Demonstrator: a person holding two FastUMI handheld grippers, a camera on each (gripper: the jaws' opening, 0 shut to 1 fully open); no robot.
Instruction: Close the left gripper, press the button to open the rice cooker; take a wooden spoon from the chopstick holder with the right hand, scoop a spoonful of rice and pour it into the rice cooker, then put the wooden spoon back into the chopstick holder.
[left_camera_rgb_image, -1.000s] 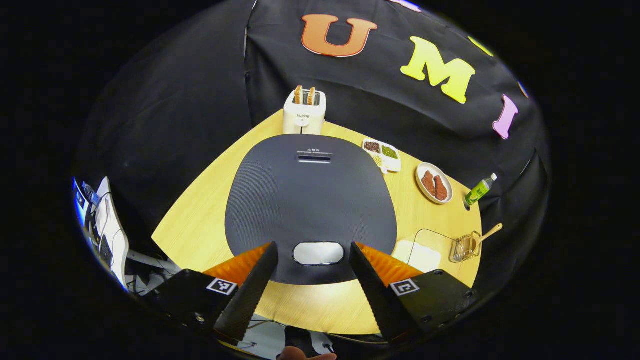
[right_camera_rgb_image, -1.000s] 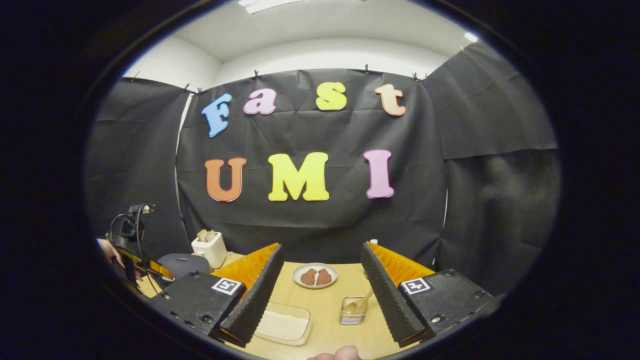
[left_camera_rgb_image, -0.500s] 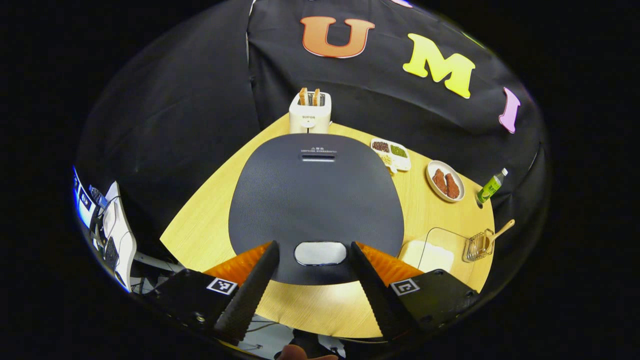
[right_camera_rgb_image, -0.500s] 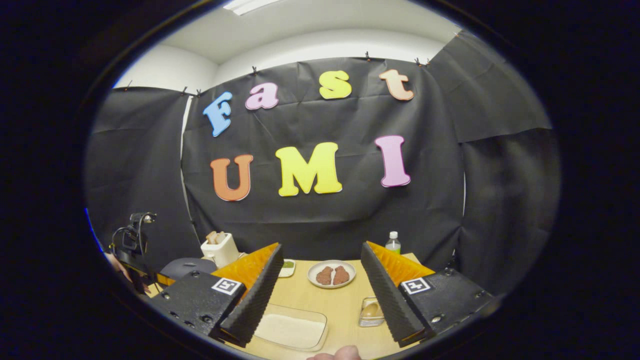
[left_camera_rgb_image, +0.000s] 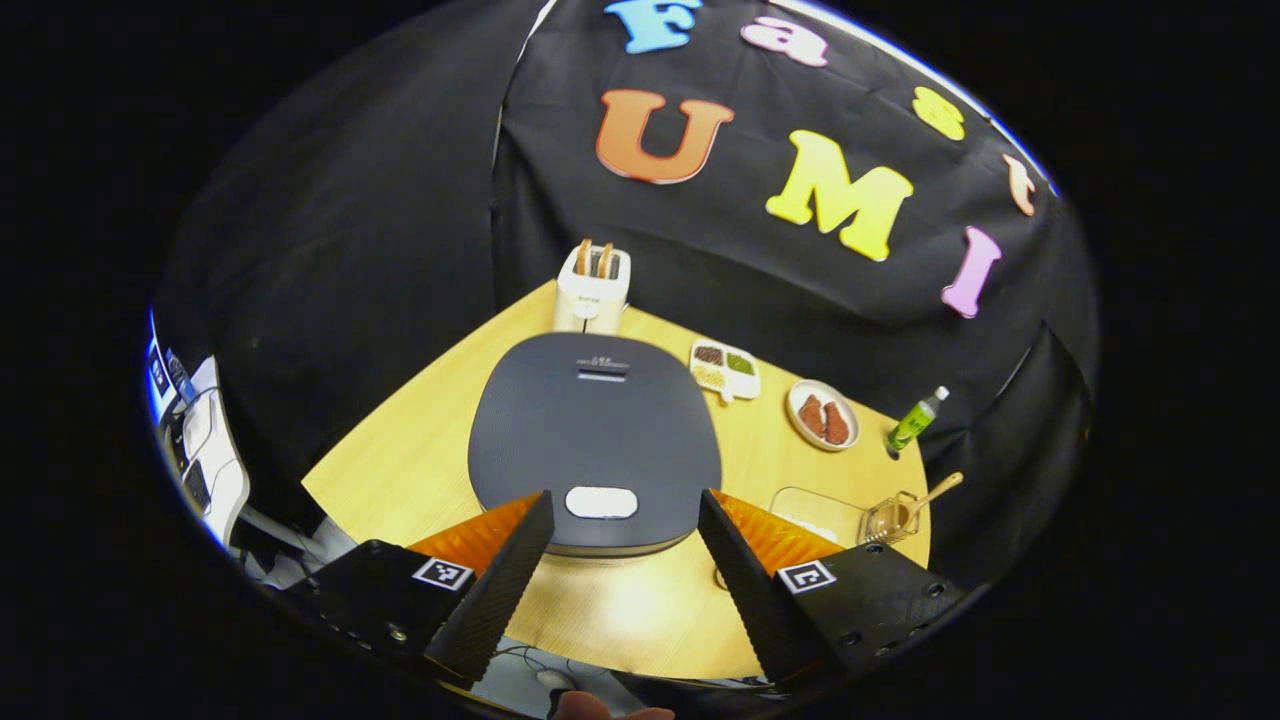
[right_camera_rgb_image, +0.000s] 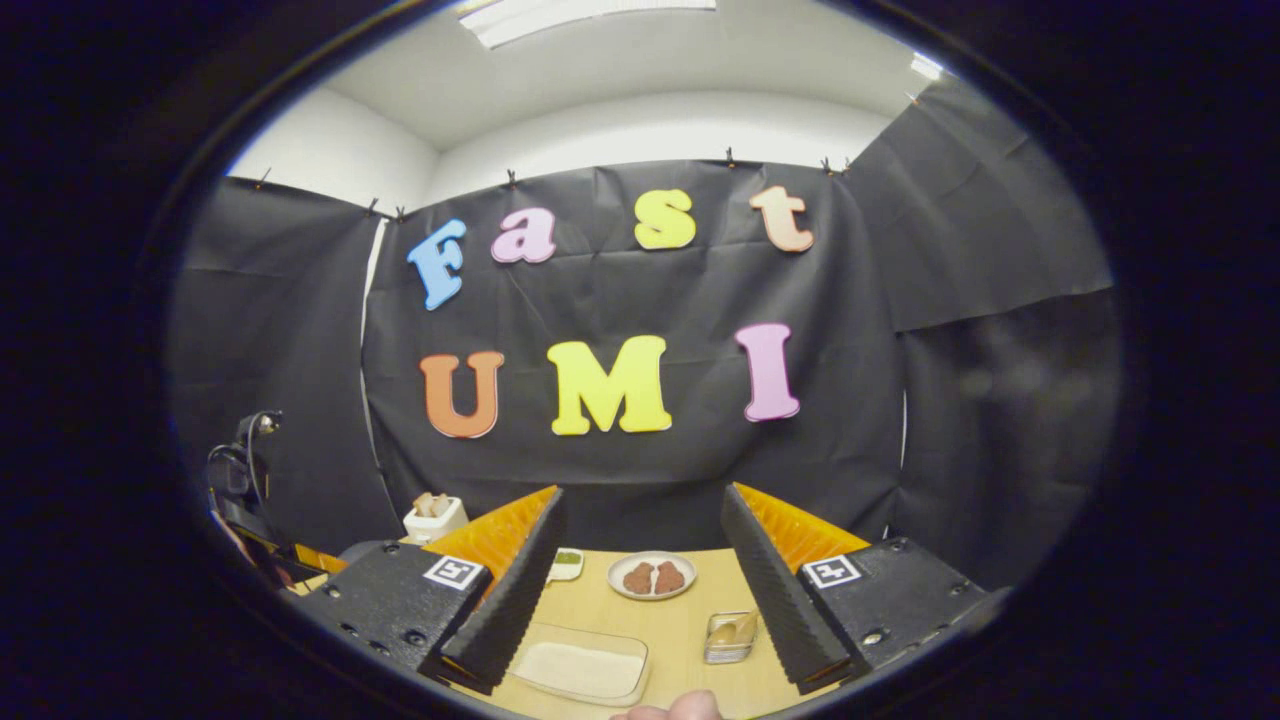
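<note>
The rice cooker sits shut on the tabletop, its pale oval button at the near edge of the lid, lined up between my left gripper fingers, which stand wide apart above it. I judge the step in hand is to bring those fingers together first, then come straight down so the joined tips land on the button's middle, pressing squarely rather than sliding off its rim. My right gripper also hangs open, above the rice tray and the chopstick holder with its wooden spoon. Small print on the lid and on the toaster is too fine to read.
</note>
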